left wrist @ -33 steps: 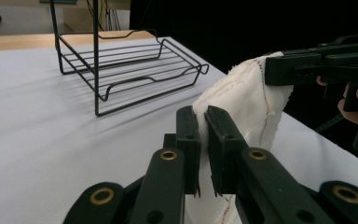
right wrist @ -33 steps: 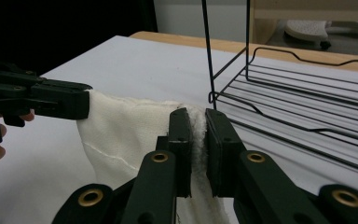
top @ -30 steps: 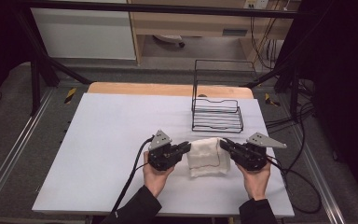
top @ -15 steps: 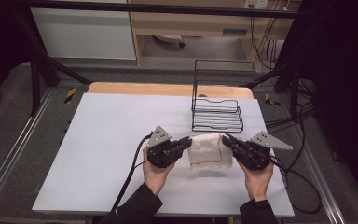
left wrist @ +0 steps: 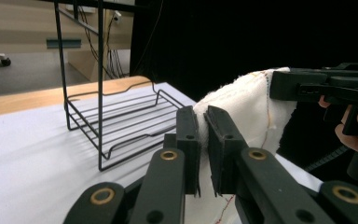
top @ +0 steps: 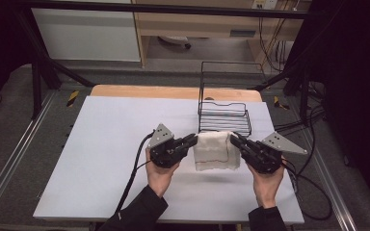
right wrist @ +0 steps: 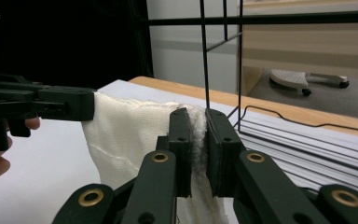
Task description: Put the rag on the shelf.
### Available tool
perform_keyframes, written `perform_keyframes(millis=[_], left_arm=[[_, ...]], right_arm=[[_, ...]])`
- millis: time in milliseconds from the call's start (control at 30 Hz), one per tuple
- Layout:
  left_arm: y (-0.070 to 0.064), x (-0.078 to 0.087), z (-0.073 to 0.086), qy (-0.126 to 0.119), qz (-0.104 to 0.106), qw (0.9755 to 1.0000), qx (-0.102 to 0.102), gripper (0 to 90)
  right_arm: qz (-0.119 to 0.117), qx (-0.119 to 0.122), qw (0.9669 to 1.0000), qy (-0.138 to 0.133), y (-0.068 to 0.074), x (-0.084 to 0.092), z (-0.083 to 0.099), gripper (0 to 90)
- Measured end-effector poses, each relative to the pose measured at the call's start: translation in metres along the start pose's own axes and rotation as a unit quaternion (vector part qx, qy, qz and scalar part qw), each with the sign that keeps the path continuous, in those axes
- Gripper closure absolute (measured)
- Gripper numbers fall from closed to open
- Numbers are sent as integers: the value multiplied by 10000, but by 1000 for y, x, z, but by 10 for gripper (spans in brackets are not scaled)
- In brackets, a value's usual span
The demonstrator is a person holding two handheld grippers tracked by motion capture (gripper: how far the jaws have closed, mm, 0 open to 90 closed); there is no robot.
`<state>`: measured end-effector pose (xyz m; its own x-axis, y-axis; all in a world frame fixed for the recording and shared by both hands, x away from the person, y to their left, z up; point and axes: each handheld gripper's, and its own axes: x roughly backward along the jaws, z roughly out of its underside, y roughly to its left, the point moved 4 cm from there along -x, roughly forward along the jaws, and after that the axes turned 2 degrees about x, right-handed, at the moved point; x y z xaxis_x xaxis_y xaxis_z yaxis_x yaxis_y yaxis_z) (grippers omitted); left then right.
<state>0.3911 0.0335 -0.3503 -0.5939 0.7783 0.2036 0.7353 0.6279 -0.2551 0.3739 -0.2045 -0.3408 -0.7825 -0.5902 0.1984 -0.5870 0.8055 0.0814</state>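
Observation:
A folded white cloth (top: 215, 152) hangs between my two grippers, lifted off the white table (top: 101, 144); its shadow lies below it. My left gripper (top: 194, 139) is shut on the cloth's left upper edge, and in the left gripper view the jaws pinch the cloth (left wrist: 242, 100) at my left gripper (left wrist: 203, 122). My right gripper (top: 232, 139) is shut on the right upper edge; in the right gripper view the fabric (right wrist: 126, 135) is squeezed between the jaws of my right gripper (right wrist: 195, 122). The cloth spans the gap and droops below both grips.
A black wire rack (top: 224, 113) stands just behind the cloth, near the table's far right. The wooden table edge (top: 173, 91) runs along the back. Cables trail from both grippers toward the front, and a metal frame rail (top: 9, 163) runs along the left.
Both grippers have risen together with the cloth, which now hangs off the table instead of resting on it.

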Motion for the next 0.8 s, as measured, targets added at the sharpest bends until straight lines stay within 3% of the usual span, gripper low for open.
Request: perform_keyframes(millis=[800], left_arm=[[-1,3,-41,-459,42,9988,-174,836]], right_arm=[[140,65,9983,-567,3,1,-34,818]])
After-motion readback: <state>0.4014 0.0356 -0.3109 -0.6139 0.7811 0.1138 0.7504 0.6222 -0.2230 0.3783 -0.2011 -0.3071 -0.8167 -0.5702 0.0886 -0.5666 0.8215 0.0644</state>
